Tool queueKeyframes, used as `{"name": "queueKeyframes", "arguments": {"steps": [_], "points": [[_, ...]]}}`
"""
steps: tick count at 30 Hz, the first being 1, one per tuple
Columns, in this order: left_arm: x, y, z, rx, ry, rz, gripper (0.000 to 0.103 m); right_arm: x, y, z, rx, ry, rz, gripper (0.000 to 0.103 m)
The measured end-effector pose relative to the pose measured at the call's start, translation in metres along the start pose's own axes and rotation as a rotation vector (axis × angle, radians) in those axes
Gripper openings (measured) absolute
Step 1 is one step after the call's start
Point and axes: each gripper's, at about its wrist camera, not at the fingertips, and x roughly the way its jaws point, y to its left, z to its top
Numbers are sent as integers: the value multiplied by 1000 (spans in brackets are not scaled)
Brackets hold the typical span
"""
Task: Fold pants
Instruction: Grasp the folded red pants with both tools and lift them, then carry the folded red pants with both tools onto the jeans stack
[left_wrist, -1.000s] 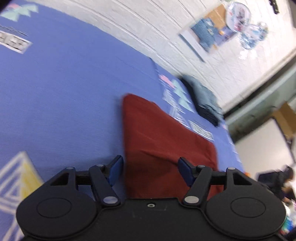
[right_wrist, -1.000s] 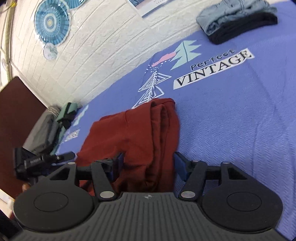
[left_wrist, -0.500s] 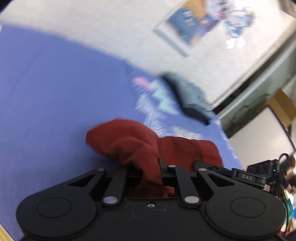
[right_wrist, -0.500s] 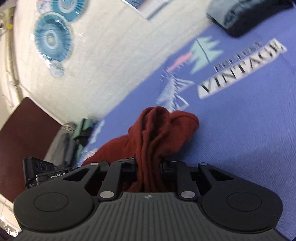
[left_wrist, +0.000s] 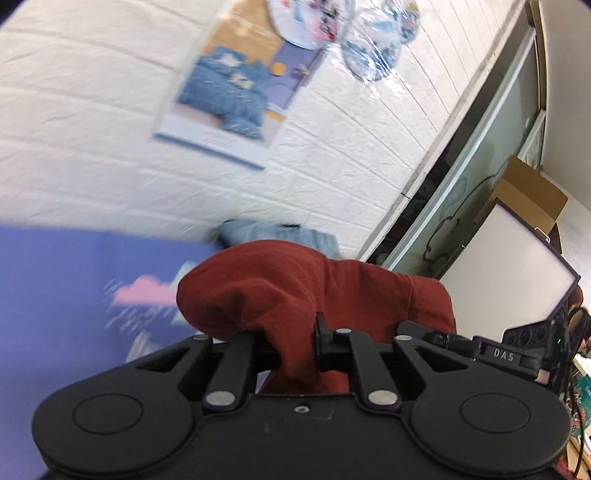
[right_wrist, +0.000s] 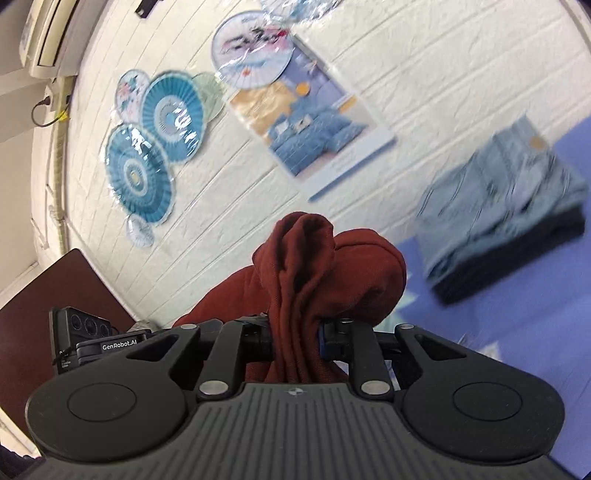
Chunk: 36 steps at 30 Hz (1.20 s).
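Note:
The rust-red pants (left_wrist: 280, 291) hang lifted above the purple bed cover (left_wrist: 55, 288). My left gripper (left_wrist: 295, 350) is shut on one bunched edge of them, the cloth bulging out over its jaws. In the right wrist view the same red pants (right_wrist: 317, 266) rise in a thick folded wad, and my right gripper (right_wrist: 295, 343) is shut on that wad. Each view shows the other gripper's black body beside the cloth, the right gripper (left_wrist: 491, 354) at right, the left gripper (right_wrist: 92, 343) at left. The lower part of the pants is hidden behind the gripper bodies.
A stack of folded jeans (right_wrist: 506, 206) lies on the bed cover (right_wrist: 524, 332) by the white brick wall (right_wrist: 424, 74), also visible as the jeans stack (left_wrist: 273, 232). A poster (left_wrist: 232, 96) and paper fans (right_wrist: 155, 147) hang on the wall. A dark headboard (right_wrist: 37, 306) stands at left.
Both grippers, open around the flat pants a second ago, closed on the cloth and lifted it up off the bed; both views now tilt up toward the wall.

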Motion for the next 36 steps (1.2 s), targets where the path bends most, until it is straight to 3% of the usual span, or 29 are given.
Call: {"name": "queueKeyframes", "arguments": {"steps": [7,13,15,16,17,18,19,20,22,25,26,28,29,32,36], "points": [[109,-21,63,31,-20,-4,0,16,-49,94,-108,-5,-98,34],[187,-12,106,50,-38,29,0,57,-96,147,-191,-11,-212,35],[219,-1,105,94,-39,147,0,77,-126,152,-235,-28,-286,42],[236,7,102,118,-26,235,42,88,-143,151,-230,-25,-344,55],[251,19,99,123,4,321,44,99,-165,149,-180,-11,-425,75],[260,32,97,106,39,378,37,104,-182,145,-122,7,-499,84],[262,46,96,68,59,388,28,106,-194,140,-65,15,-571,85],[256,59,95,15,53,364,28,102,-201,134,-34,1,-594,85],[242,72,97,-48,29,341,29,85,-202,124,-36,-90,-552,85],[235,63,106,-31,4,327,29,69,-184,124,-96,-207,-598,88],[236,57,109,-24,-1,313,30,67,-177,125,-113,-231,-583,83],[243,35,111,11,-16,283,30,69,-164,133,-149,-227,-532,74],[246,24,110,40,-24,277,35,74,-157,136,-174,-217,-514,69],[267,-3,106,120,-60,276,43,96,-141,141,-270,-200,-481,62],[302,-7,99,154,-81,302,44,135,-159,143,-295,-147,-460,54]]}}
